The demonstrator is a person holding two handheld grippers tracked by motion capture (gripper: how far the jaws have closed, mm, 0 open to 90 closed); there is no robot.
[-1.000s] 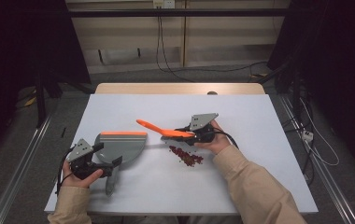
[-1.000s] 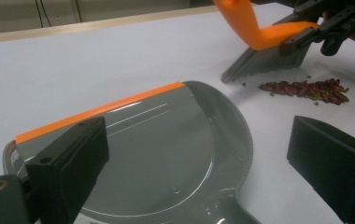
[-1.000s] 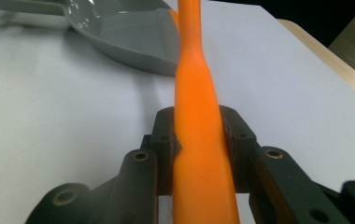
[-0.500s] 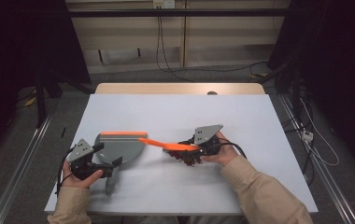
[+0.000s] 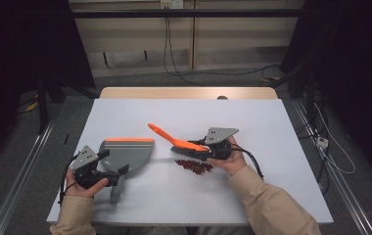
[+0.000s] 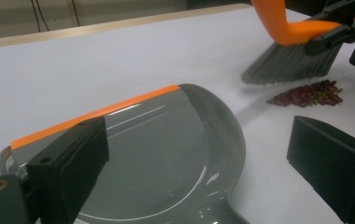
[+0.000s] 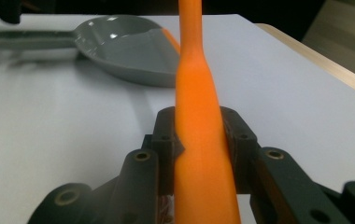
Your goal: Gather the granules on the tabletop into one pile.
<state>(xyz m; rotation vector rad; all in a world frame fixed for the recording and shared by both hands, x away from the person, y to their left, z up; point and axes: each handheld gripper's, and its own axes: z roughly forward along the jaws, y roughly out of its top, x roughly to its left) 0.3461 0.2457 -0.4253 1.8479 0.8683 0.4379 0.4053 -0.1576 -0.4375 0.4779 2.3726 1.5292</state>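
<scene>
Now, from the biggest thing down to the smallest:

Tabletop: white and flat, and it carries everything; a low, shallow stroke should keep the bits from bouncing.

Dustpan: grey with an orange lip, lying flat in front of the left hand-held gripper and well to the left of the right one. Its lip points away from the person, not toward the pile, so I judge it should be turned or slid to face the pile before the sweep.

Left hand-held gripper: it sits at the pan's handle end; in the left gripper view its jaws stand wide apart over the pan, and whether anything is gripped I cannot tell.

Brush: orange handle, dark bristles, clamped firmly between the right hand-held gripper's jaws, with the handle running out ahead of them. Its bristles hover just above and behind the pile.

Pile of red bits: just below the right hand-held gripper, near the bristles and well apart from the pan. Short strokes toward the pan should keep it together.
</scene>
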